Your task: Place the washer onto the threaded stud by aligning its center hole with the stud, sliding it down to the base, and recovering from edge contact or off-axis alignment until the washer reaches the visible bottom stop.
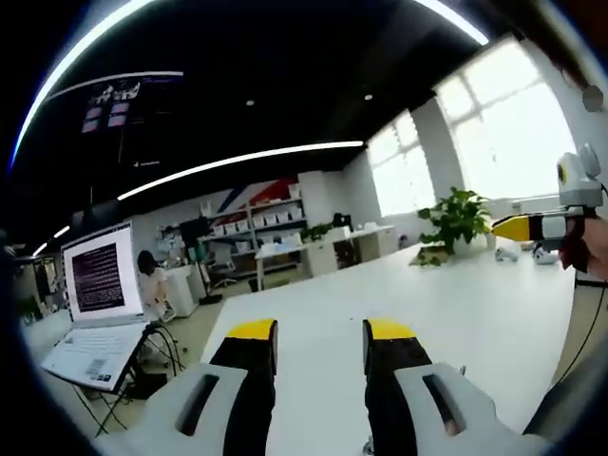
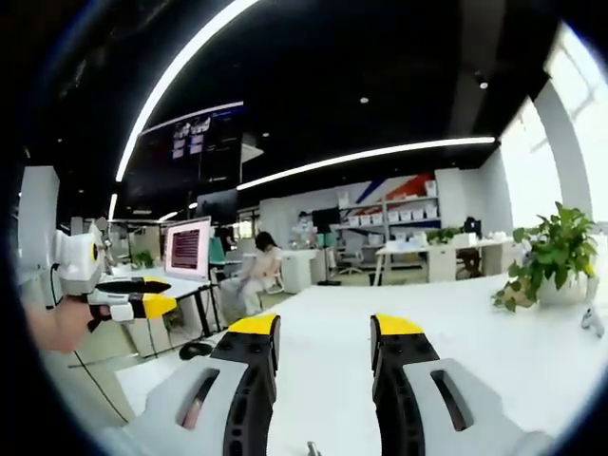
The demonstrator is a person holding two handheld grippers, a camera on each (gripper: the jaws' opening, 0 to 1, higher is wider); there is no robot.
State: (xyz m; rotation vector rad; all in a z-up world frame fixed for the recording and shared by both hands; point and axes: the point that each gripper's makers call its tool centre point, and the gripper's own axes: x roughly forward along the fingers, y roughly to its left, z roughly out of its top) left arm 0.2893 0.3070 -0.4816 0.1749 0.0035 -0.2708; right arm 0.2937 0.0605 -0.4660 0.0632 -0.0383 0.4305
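Observation:
My left gripper (image 1: 321,332) stands open above the white table (image 1: 475,313), with nothing between its yellow-tipped jaws. My right gripper (image 2: 326,328) is open too, with only the white table (image 2: 494,351) showing through the gap. A small metal tip (image 2: 309,446) pokes up at the bottom edge between the right jaws; I cannot tell what it is. A similar speck (image 1: 368,445) sits at the bottom of the left gripper view. The right gripper (image 1: 515,228) enters the left gripper view from the right, held by a hand (image 1: 575,252). The left gripper (image 2: 157,294) shows at the left of the right gripper view.
A potted plant (image 1: 456,218) (image 2: 551,252) stands at the table's far end near the windows. An open laptop (image 1: 100,285) (image 2: 187,249) sits on a stand to the left, with a seated person (image 2: 256,266) beyond it. A dark mouse (image 2: 195,350) lies near the left table edge.

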